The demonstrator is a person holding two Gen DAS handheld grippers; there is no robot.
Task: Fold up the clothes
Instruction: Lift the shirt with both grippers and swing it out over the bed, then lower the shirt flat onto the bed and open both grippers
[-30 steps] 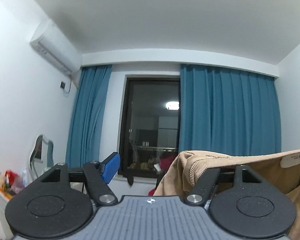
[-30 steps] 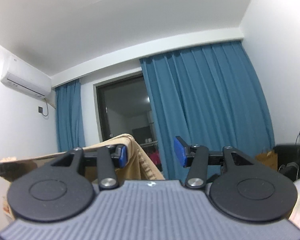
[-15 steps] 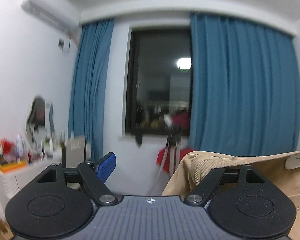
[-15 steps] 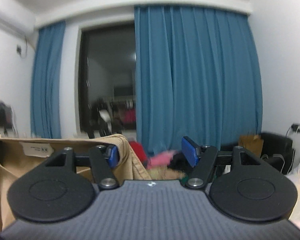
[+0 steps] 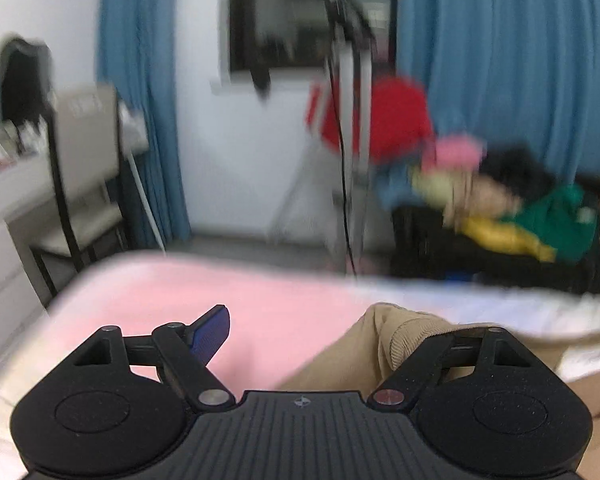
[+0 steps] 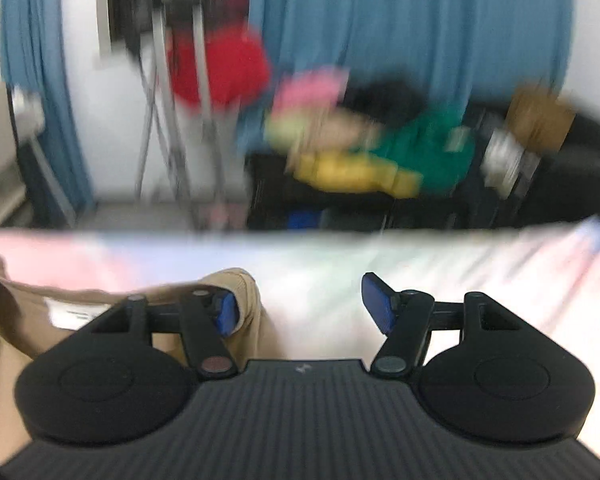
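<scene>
- Here the tan corduroy garment [image 5: 384, 344] hangs stretched between the two grippers, its top edge running sideways from one to the other, just above the bed [image 5: 284, 312].
- Its white label [image 6: 74, 314] sits on the stretch between the two grippers, to the left of the right gripper's inner finger.
- The left gripper [image 5: 328, 344] has its jaws spread wide; the cloth is draped over its right-hand finger, which is hidden under the fold, so it carries the garment hooked rather than pinched, as far as the blurred frame lets me judge.
- The right gripper [image 6: 302, 314] is likewise wide apart; the garment wraps its left-hand blue pad [image 6: 226, 314], while the other pad [image 6: 376, 306] stands bare over the bed.
- So the garment lies inward of each gripper, toward the other, and neither is nearer: both bear one corner each.
- Below the garment the bed is pink on the left gripper's side and pale toward the right gripper's.
- Beyond the garment, past the bed's far edge, a pile of coloured clothes [image 6: 360, 152] rests on dark furniture before blue curtains [image 5: 508, 60].
- The coming move probably turns on lowering that sideways edge flat onto the bed.
</scene>
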